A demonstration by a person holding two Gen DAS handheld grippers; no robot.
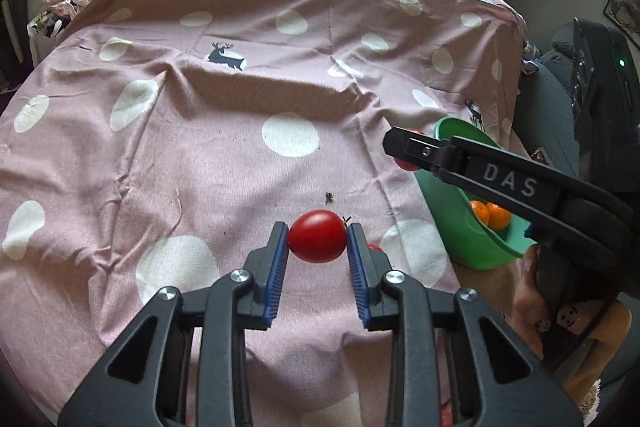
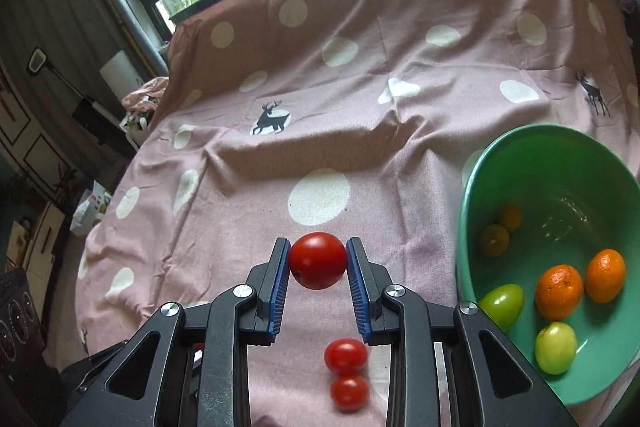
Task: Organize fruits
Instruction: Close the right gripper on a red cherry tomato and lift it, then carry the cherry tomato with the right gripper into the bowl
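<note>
Left tool (image 1: 317,237): I pinch a tomato (image 1: 317,236). Right tool (image 2: 318,261): pinching another tomato (image 2: 318,260). Step: carrying. Next: drop both into bowl (image 2: 560,151), right.

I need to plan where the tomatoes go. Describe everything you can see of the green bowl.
The green bowl is a round, deep basin of smooth, glossy material that looks like plastic, with a rolled rim. It sits upright on the pink dotted cloth, at its right edge. Inside lie two orange citrus fruits, two yellow-green fruits and two small dull olive-orange ones near the far wall. Part of its floor is bare. No gripper touches it.
</note>
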